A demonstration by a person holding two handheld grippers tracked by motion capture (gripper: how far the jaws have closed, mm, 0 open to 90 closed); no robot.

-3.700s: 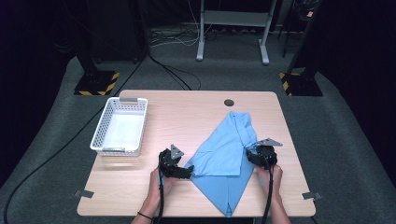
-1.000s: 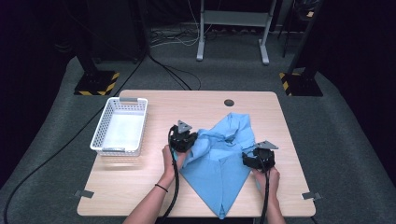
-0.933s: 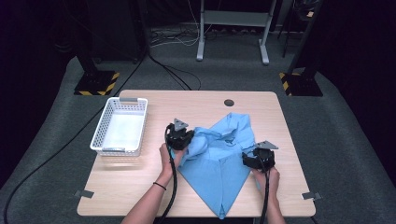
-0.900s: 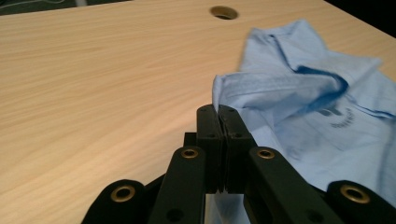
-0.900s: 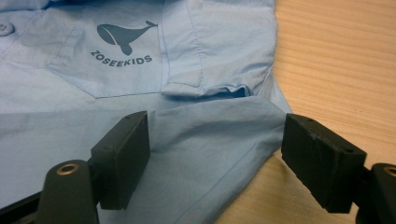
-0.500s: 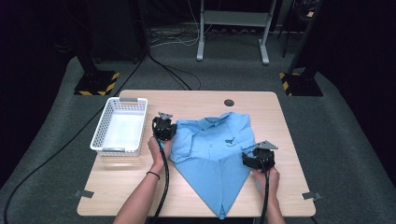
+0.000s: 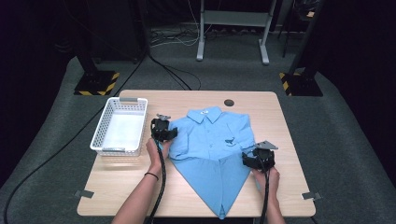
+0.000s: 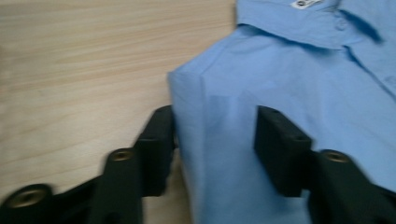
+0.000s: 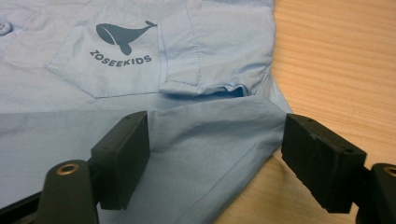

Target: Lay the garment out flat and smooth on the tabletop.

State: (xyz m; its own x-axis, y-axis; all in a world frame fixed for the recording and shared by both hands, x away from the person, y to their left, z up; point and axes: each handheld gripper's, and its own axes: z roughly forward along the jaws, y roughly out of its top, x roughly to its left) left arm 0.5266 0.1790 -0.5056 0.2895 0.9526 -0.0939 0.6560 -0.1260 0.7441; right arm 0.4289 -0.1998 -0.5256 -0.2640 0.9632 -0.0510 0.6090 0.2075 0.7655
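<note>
- Light blue cloth is what I have under both hands: a small shirt lies face up on the wooden counter, collar toward the far edge, its lower part folded to a point at the near edge.
- My left gripper sits at the shirt's left shoulder. In the left gripper view its jaws are spread apart, and the folded shoulder edge runs up between them, just inside the left jaw.
- My right gripper is at the shirt's right side. In the right gripper view its jaws are released and wide apart, with a fold of the hem lying between them on the counter.
- Beyond the right gripper I see the chest pocket with a dark whale print and the lettering ZOSEEKIDS.
- A white mesh basket stands just left of the left gripper, off the shirt.
</note>
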